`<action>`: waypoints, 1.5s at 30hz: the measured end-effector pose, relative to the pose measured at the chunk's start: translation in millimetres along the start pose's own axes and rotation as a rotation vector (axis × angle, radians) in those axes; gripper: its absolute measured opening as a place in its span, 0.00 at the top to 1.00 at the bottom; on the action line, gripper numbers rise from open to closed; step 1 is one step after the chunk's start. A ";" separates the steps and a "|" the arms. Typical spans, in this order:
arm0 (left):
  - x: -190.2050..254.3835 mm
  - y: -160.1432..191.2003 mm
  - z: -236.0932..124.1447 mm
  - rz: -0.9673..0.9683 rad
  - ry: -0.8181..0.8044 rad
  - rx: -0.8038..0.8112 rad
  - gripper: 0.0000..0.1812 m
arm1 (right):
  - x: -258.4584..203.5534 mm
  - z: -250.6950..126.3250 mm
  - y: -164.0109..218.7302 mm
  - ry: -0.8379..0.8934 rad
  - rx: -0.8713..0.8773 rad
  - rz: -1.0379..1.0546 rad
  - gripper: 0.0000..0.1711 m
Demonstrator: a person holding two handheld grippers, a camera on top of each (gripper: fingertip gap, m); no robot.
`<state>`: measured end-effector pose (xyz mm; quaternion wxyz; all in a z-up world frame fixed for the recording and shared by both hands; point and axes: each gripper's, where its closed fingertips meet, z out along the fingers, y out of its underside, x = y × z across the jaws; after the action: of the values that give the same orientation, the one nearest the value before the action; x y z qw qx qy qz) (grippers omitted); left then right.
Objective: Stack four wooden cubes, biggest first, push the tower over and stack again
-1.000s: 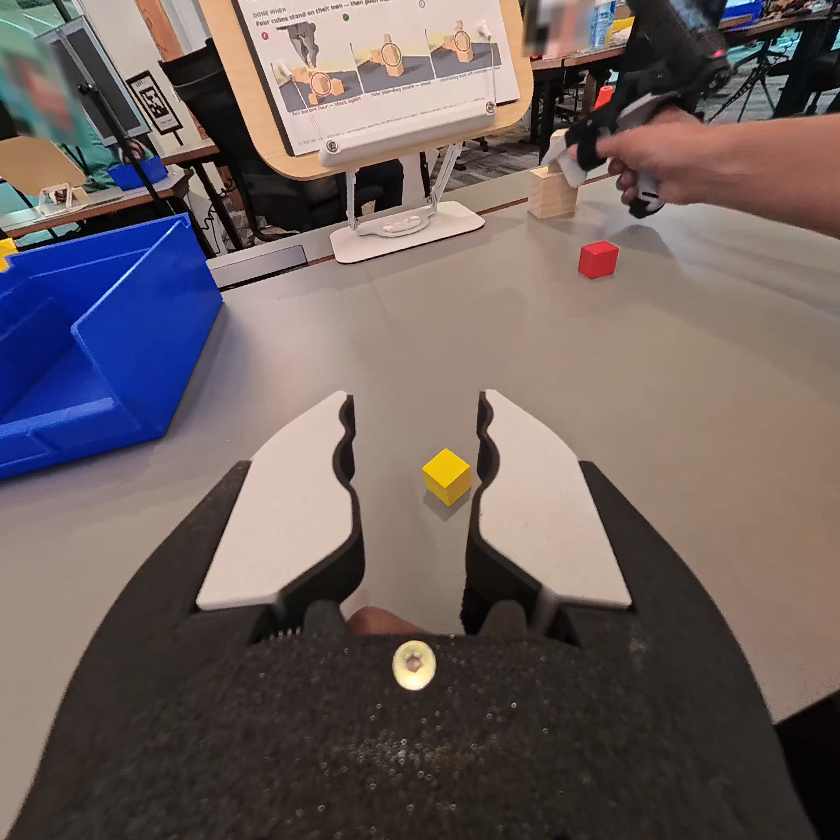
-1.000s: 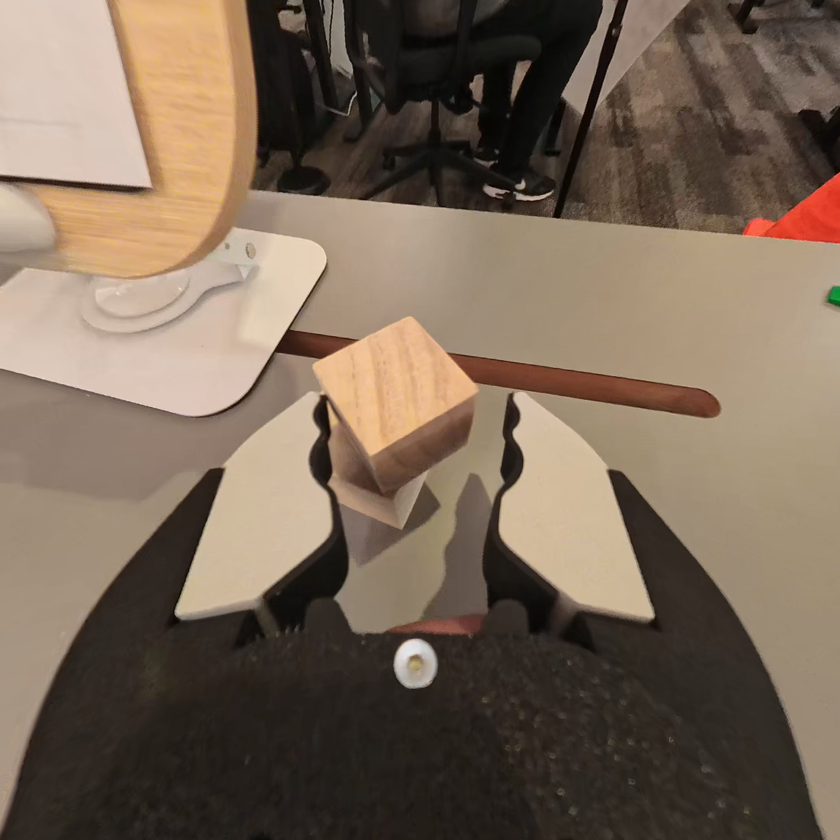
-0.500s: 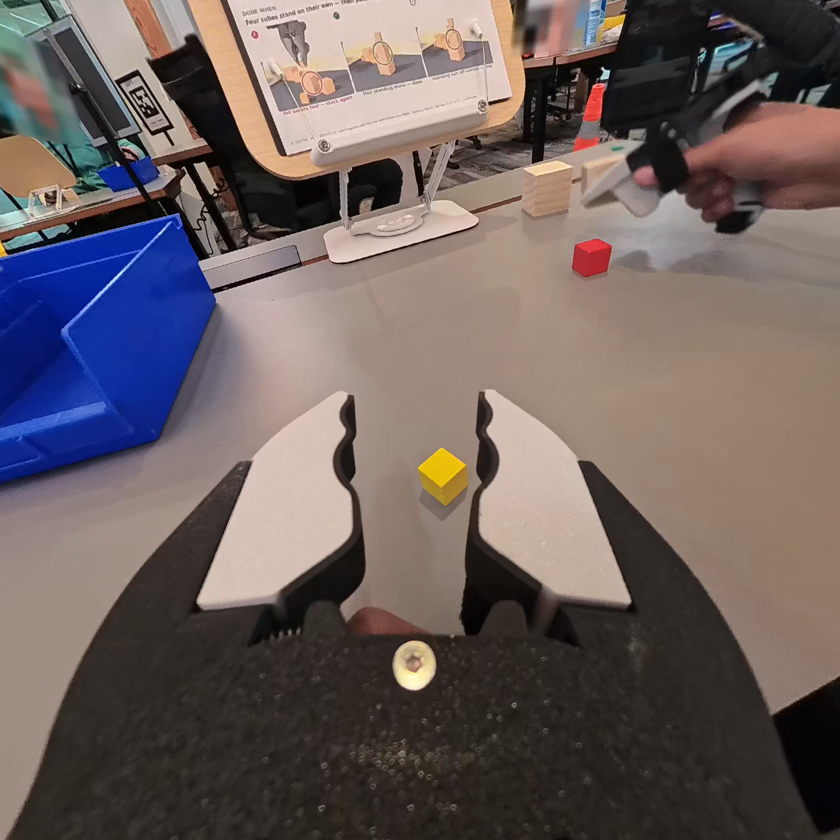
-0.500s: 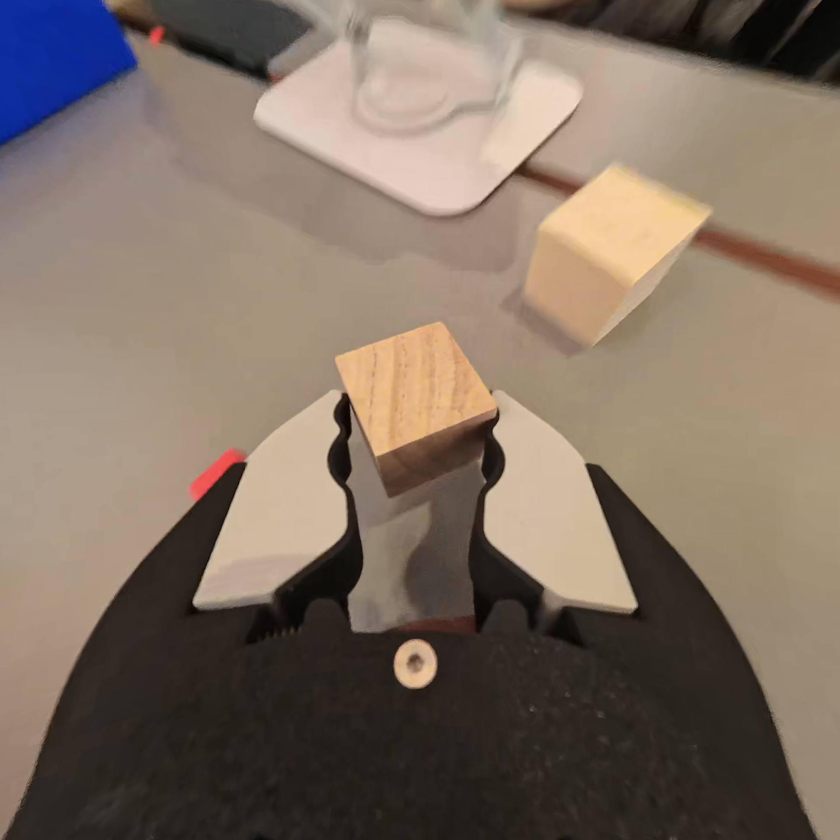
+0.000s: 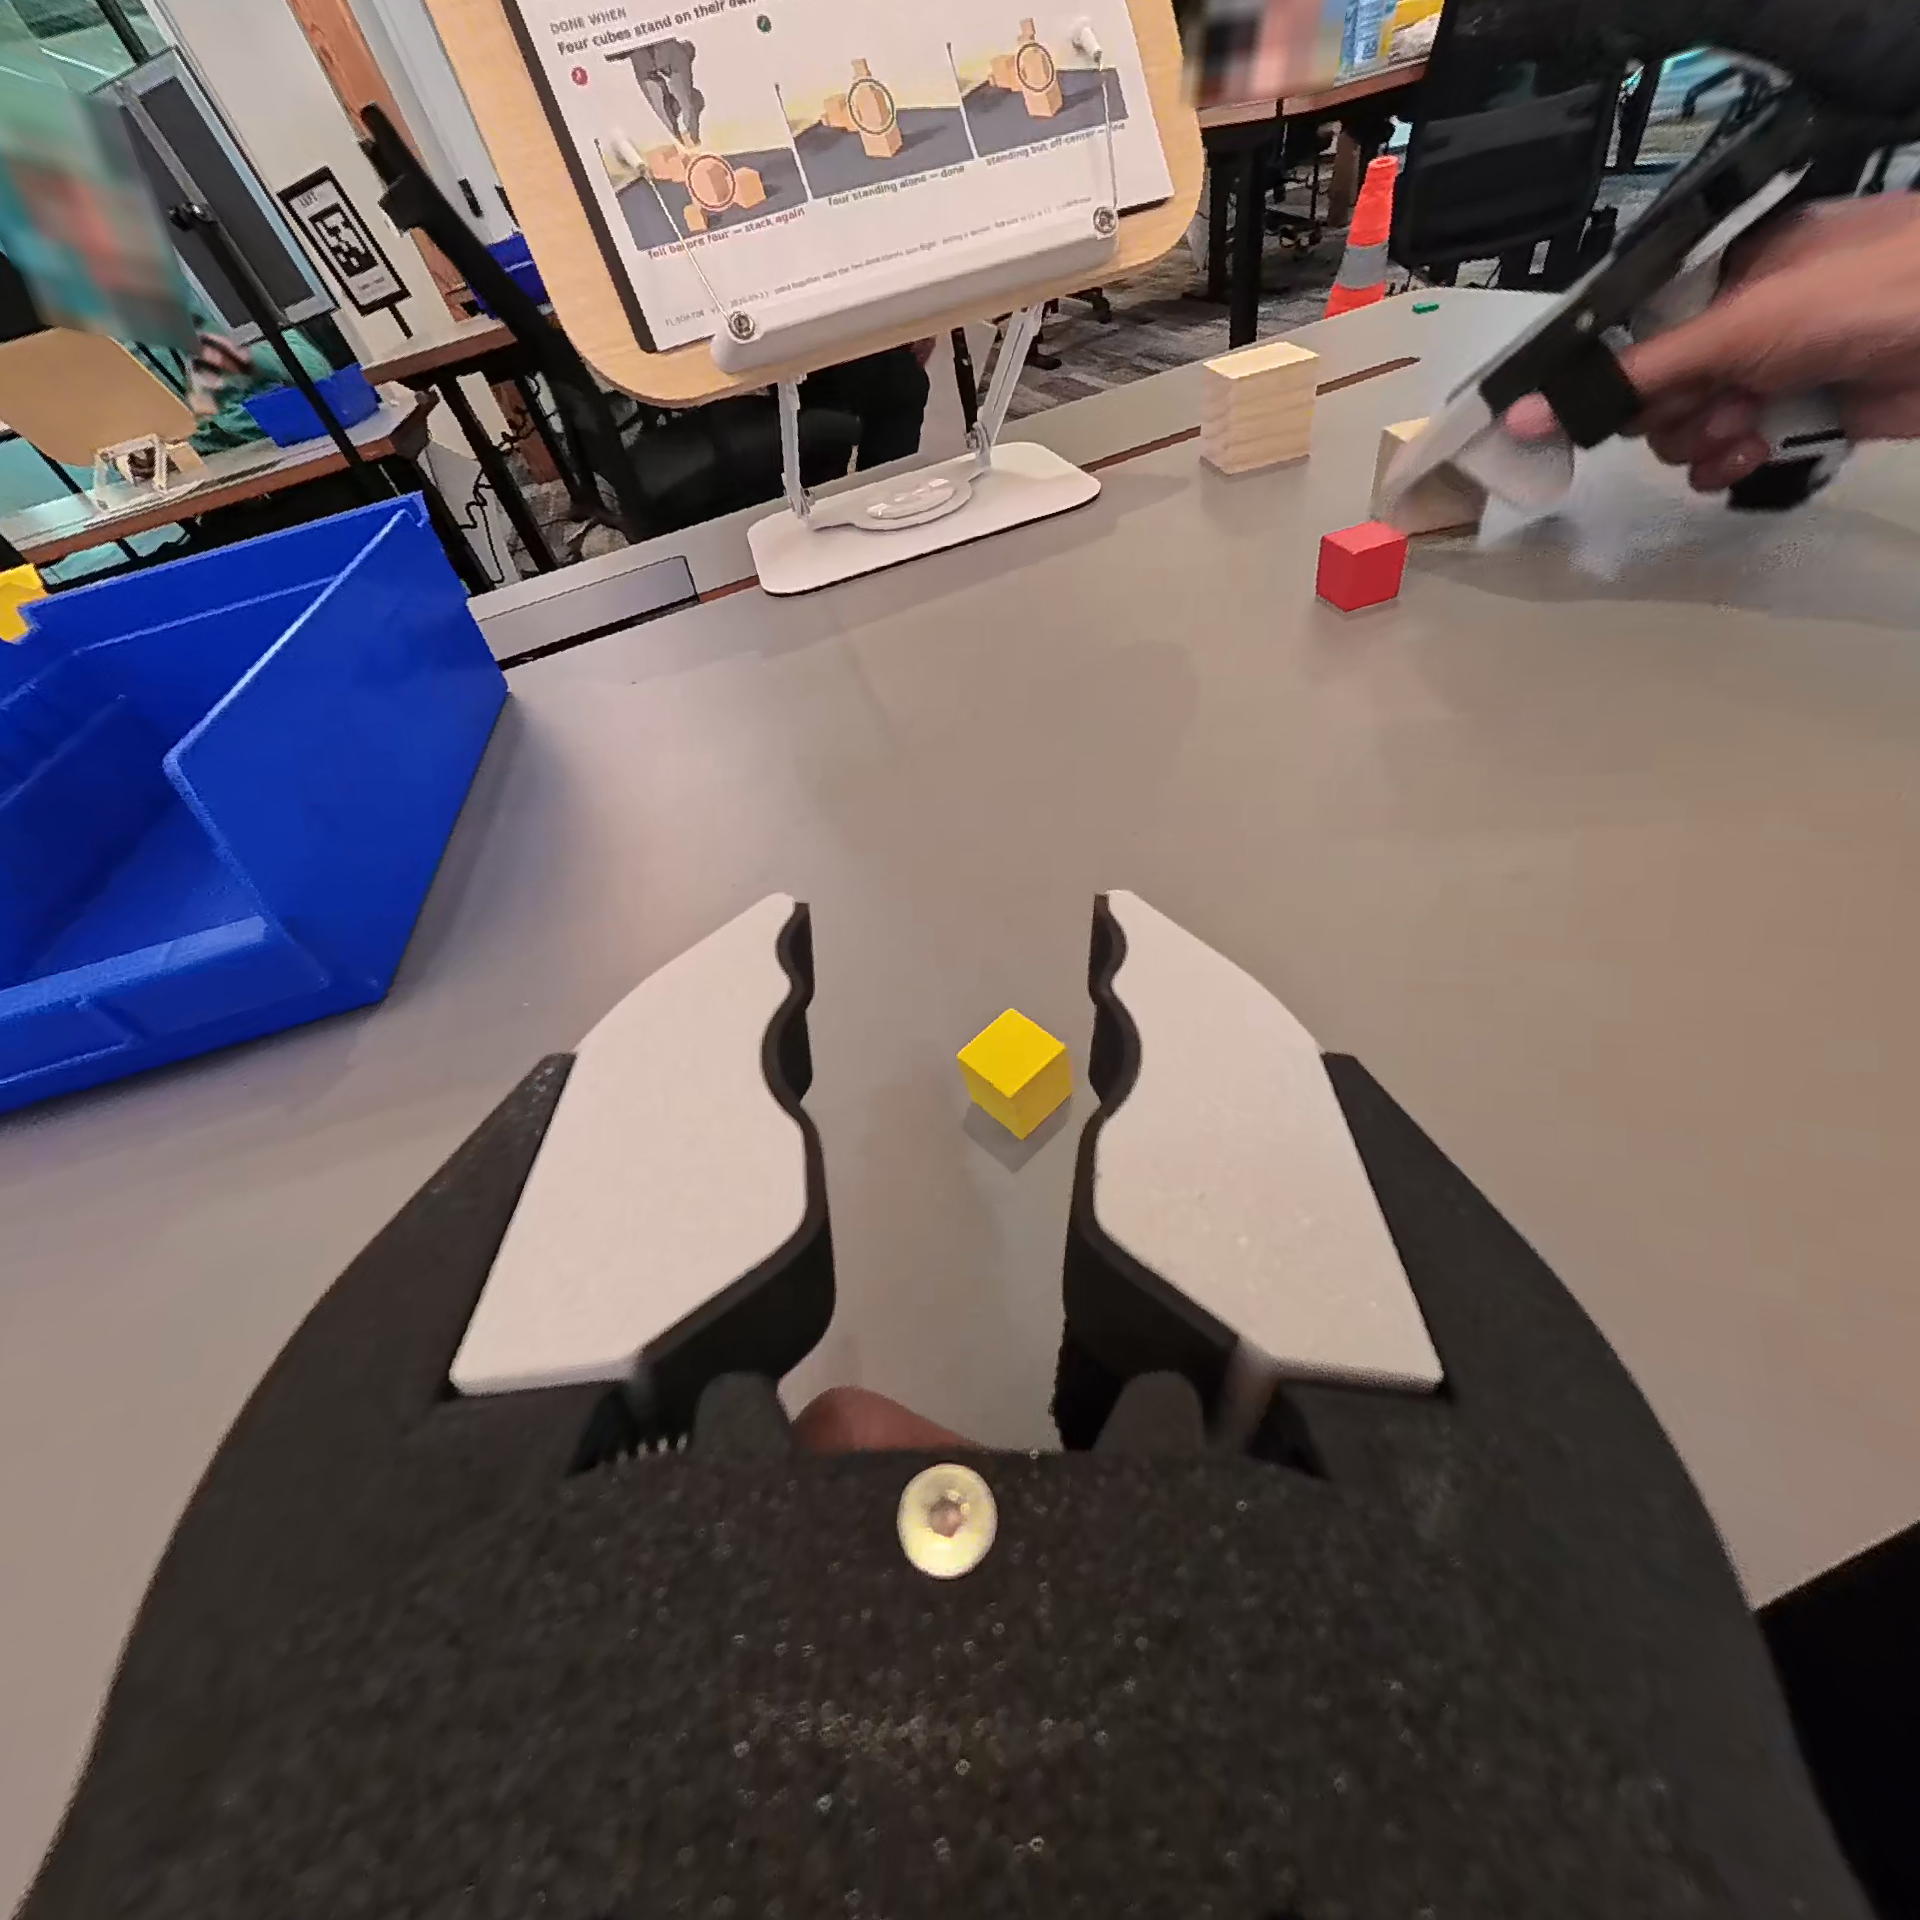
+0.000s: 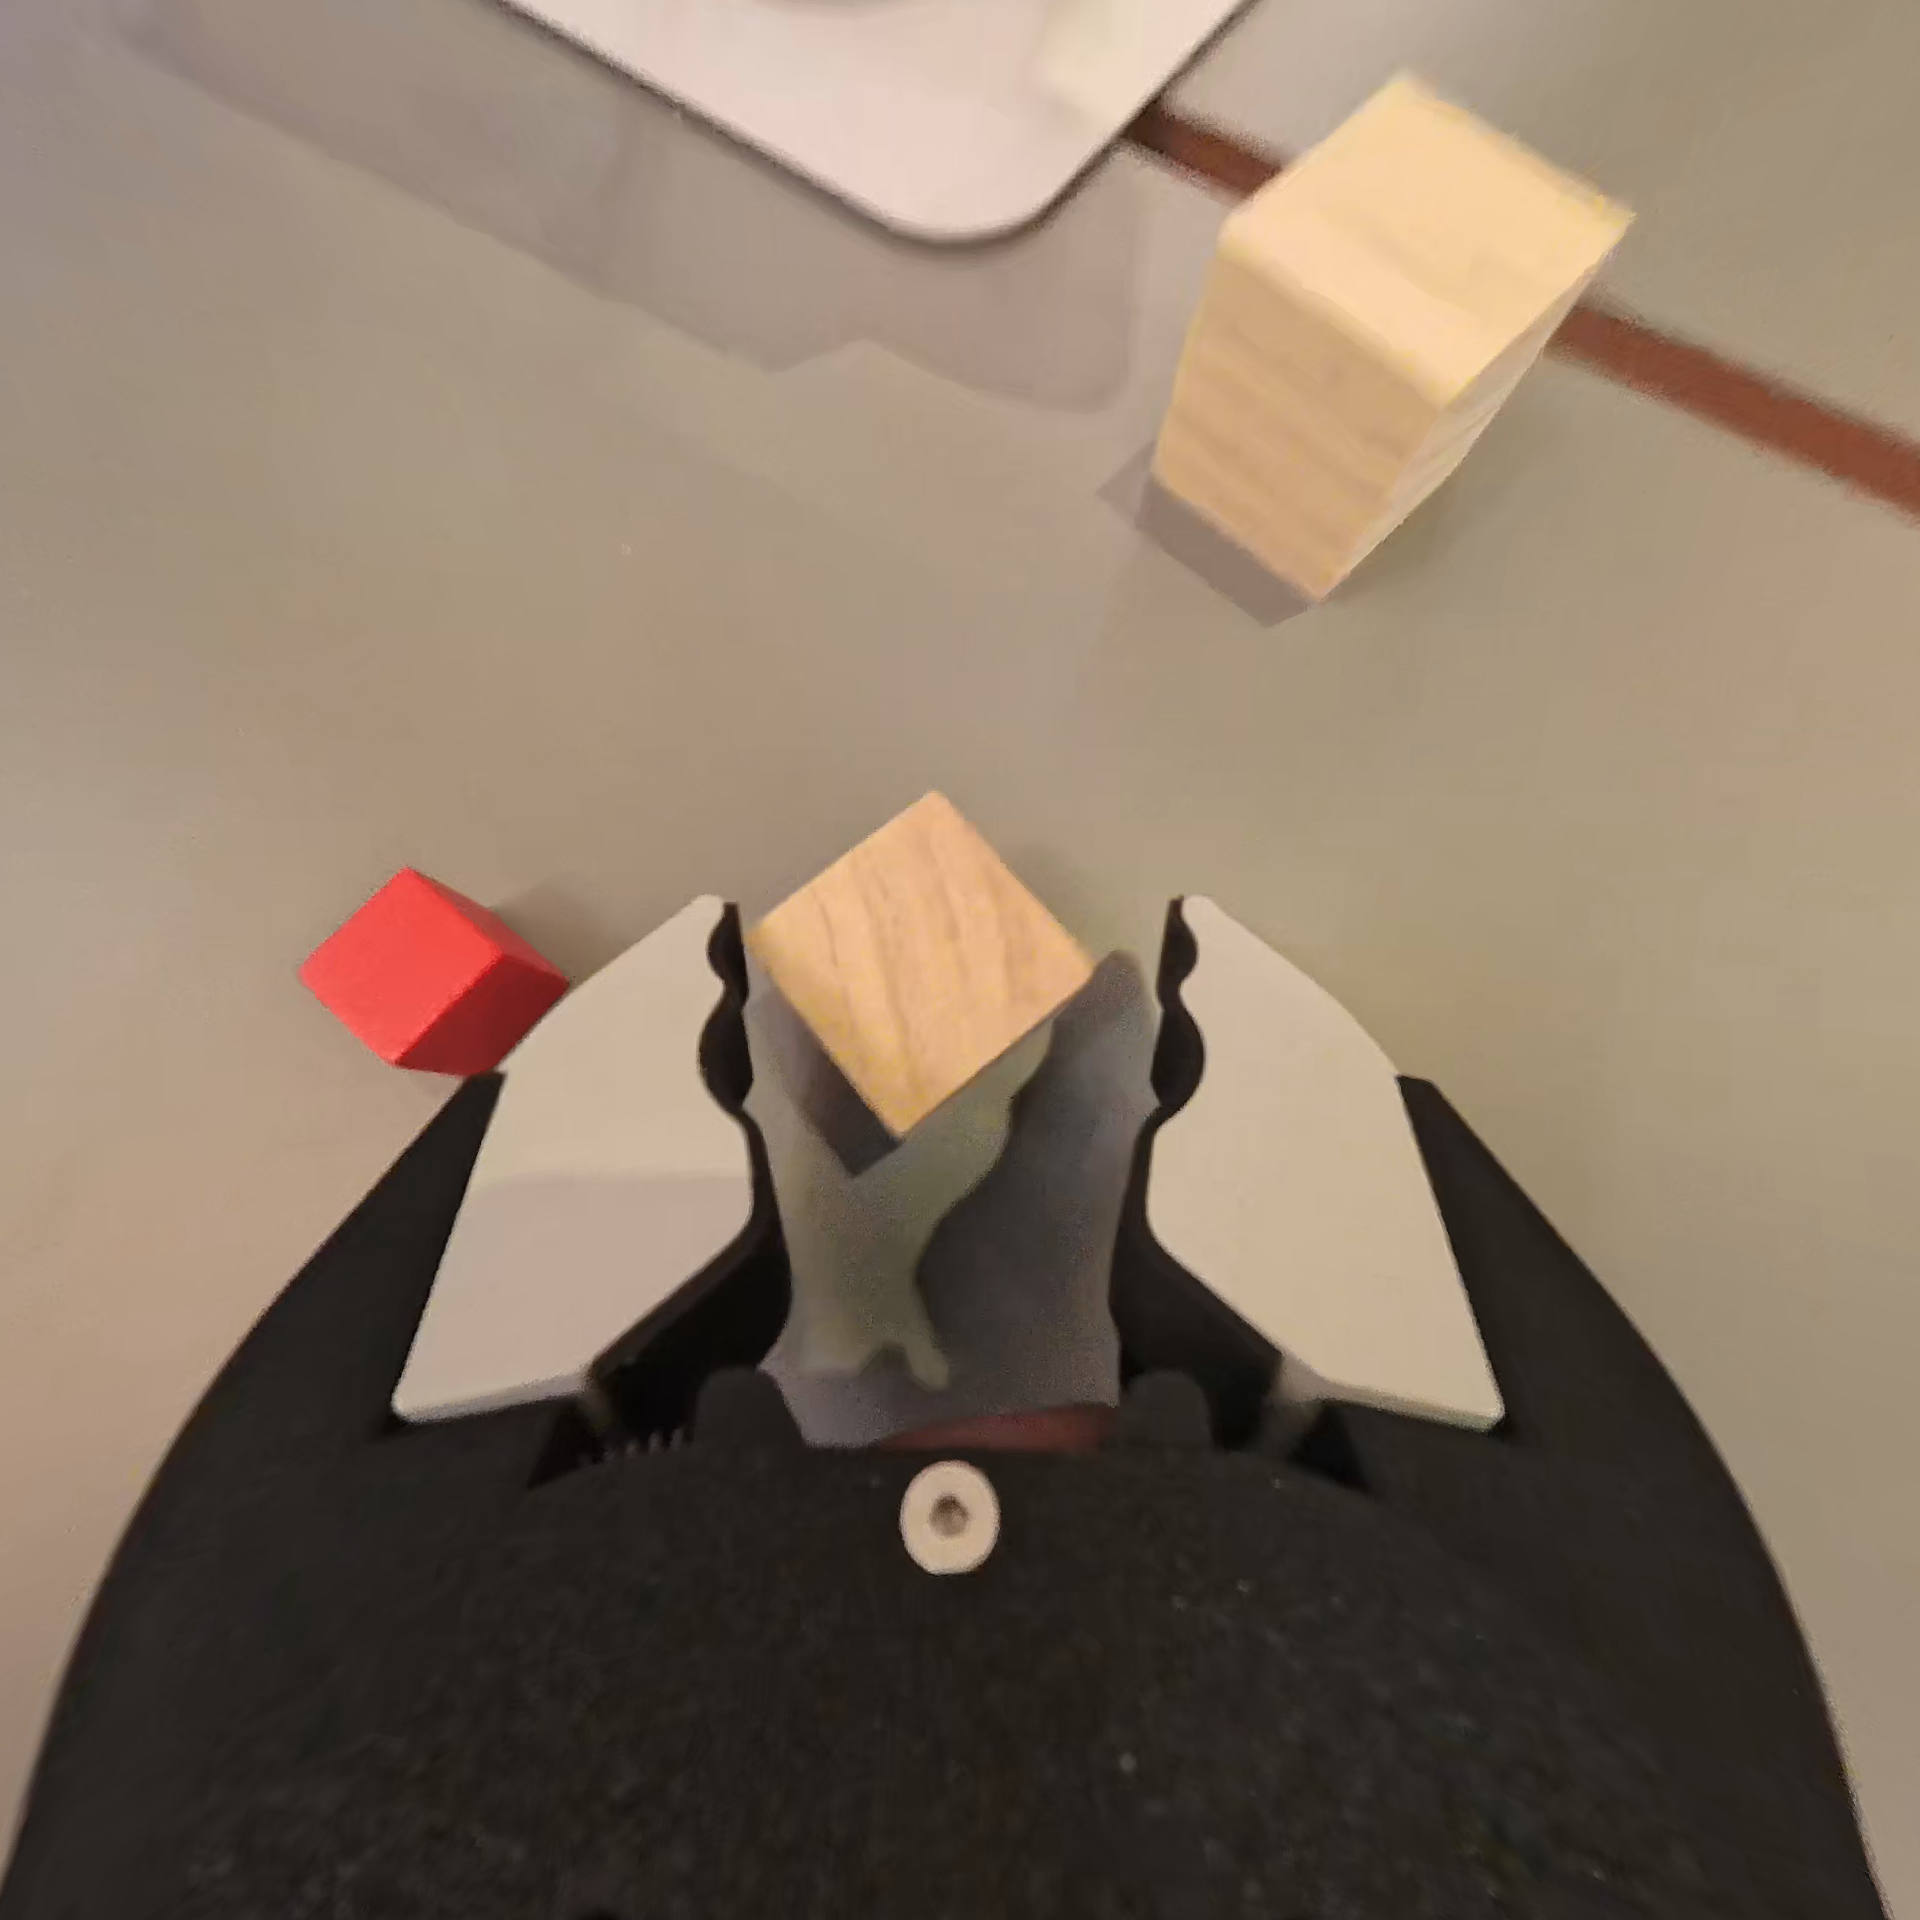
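Wooden cube (image 6: 914, 961) between parted right gripper (image 6: 951, 940) fingers, red cube (image 6: 426, 971) beside, left gripper (image 5: 945, 935) open.

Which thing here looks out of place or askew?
The medium wooden cube sits corner-on between the right gripper's open fingers, turned diagonally. All four cubes lie scattered, none stacked. Nothing looks damaged.
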<state>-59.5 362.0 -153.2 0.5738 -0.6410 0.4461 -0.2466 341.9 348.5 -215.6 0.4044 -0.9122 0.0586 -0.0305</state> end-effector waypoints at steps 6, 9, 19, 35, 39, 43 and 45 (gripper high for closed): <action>3.5 0.1 0.4 0.007 0.016 -0.002 0.72 | 43.0 9.1 -83.2 0.025 -0.019 -0.452 0.56; 4.6 0.5 1.4 0.012 0.024 -0.004 0.72 | 56.9 35.9 -95.2 -0.041 -0.176 -0.607 0.56; 9.4 2.5 4.4 0.060 0.031 -0.013 0.72 | 79.3 94.8 -64.3 -0.170 -0.431 -0.699 0.61; -8.4 0.4 1.1 -0.043 0.005 0.000 0.73 | -139.0 -27.2 -118.6 -0.113 -0.101 -0.795 0.62; -9.7 0.5 0.8 -0.061 0.007 0.005 0.73 | -188.8 0.2 -88.3 -0.146 -0.212 -0.876 0.62; -8.6 -0.5 -0.3 -0.041 -0.004 0.017 0.73 | -213.6 22.3 -56.2 -0.216 -0.337 -0.880 0.62; -7.7 0.6 0.7 -0.027 -0.009 0.009 0.73 | -216.9 28.4 -46.2 -0.219 -0.371 -0.893 0.62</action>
<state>-62.8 369.0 -152.4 0.5755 -0.6455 0.4335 -0.2534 133.6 428.7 -202.2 0.1863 -0.9028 -0.3760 -0.0939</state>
